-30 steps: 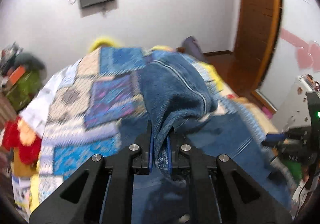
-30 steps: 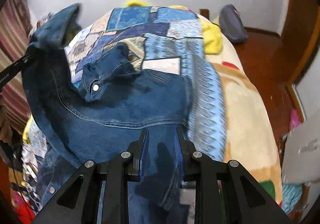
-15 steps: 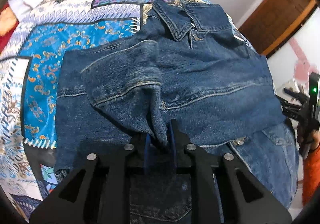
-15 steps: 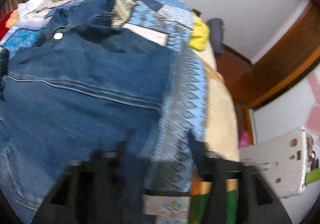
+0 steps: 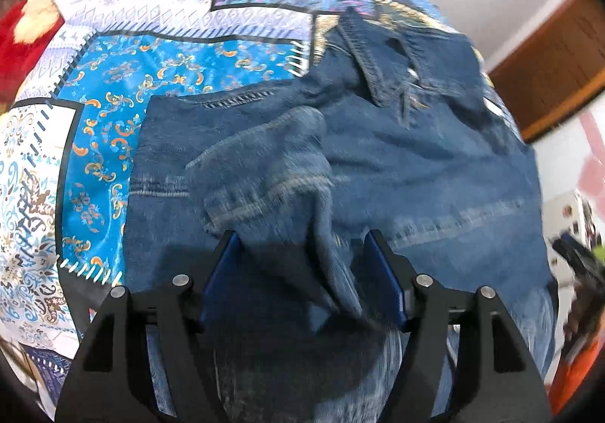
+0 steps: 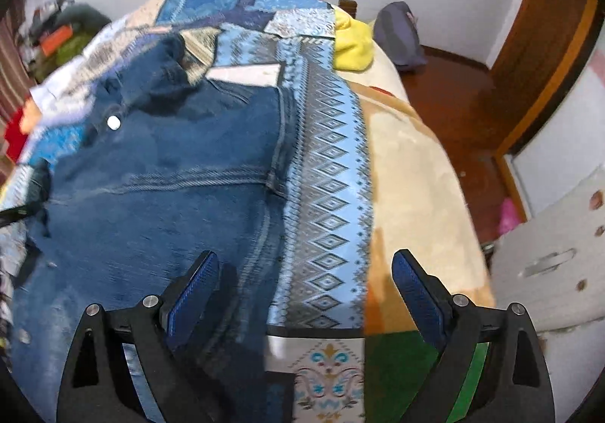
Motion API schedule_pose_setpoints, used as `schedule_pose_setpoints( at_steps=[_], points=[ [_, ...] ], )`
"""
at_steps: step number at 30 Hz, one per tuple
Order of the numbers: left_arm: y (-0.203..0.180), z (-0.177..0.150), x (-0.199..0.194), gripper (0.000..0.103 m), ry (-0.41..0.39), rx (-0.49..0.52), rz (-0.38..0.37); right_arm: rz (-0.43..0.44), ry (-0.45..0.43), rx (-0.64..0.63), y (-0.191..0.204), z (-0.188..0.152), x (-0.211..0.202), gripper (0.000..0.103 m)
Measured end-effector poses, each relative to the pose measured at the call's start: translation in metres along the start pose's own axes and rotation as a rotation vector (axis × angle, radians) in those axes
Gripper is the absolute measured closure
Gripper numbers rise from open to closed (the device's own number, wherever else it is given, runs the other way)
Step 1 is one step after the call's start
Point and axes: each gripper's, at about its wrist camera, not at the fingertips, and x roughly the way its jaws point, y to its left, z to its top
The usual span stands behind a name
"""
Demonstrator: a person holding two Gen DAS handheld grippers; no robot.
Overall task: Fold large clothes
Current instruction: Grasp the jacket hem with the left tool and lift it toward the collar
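Observation:
A dark blue denim jacket [image 5: 416, 166] lies spread on a patchwork bedspread [image 5: 113, 90], collar at the far end. One sleeve [image 5: 272, 173] is folded across its body. My left gripper [image 5: 300, 271] is open just above the jacket, with the sleeve's end lying loose between its jaws. In the right wrist view the jacket [image 6: 170, 173] fills the left side. My right gripper [image 6: 304, 287] is wide open and empty over the jacket's right edge and the bedspread [image 6: 325, 166].
The bed carries a beige blanket [image 6: 412, 166] on its right side and a yellow cushion [image 6: 351, 41] at the far end. A wooden floor [image 6: 465, 90] and door lie right. A white cabinet [image 6: 548, 253] stands near right. Clutter sits at the far left [image 6: 60, 37].
Both grippers have opened and let go of the denim. The sleeve was carried over and now lies on the jacket body. The right gripper has drawn back to the jacket's right edge.

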Motion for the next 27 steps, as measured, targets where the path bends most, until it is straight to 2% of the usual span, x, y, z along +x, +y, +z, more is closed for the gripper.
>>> schedule_pose_setpoints(
  at_steps=[3,5,6,8,9,10,12,16,18,21,23,27],
  points=[
    [-0.005,0.015,0.016,0.036,0.019,-0.02,0.033,0.057,0.0,0.049,0.0,0.0,-0.001,0.011],
    [-0.017,0.025,0.023,0.036,0.009,0.007,0.085,0.085,0.011,0.076,0.001,0.001,0.003,0.011],
    [-0.024,0.028,0.023,0.041,-0.006,0.026,0.107,0.099,0.016,0.092,0.001,0.0,0.005,0.011],
    [-0.036,0.034,0.021,0.063,-0.044,0.072,0.147,0.121,0.023,0.115,0.001,0.002,0.007,0.011],
    [-0.043,0.037,0.019,0.089,-0.056,0.104,0.158,0.13,0.024,0.123,0.0,0.001,0.006,0.011],
    [-0.051,0.04,0.013,0.095,-0.069,0.14,0.16,0.142,0.024,0.134,0.0,0.001,0.006,0.011],
    [-0.06,0.044,-0.005,0.095,-0.148,0.174,0.189,0.154,0.019,0.148,-0.001,0.004,0.006,0.011],
    [-0.067,0.045,-0.067,0.096,-0.334,0.231,0.132,0.164,0.003,0.155,-0.002,0.011,0.003,0.011],
    [-0.062,0.044,-0.086,0.096,-0.371,0.238,0.117,0.164,0.001,0.155,0.0,0.017,0.003,0.011],
    [-0.046,0.038,-0.092,0.094,-0.361,0.258,0.092,0.175,0.008,0.153,0.005,0.022,0.005,0.011],
    [-0.031,0.026,-0.082,0.091,-0.323,0.283,0.107,0.183,0.028,0.146,0.012,0.023,0.012,0.011],
    [0.003,-0.006,-0.042,0.088,-0.18,0.291,0.174,0.19,0.1,0.116,0.026,0.019,0.032,0.011]
  ],
)
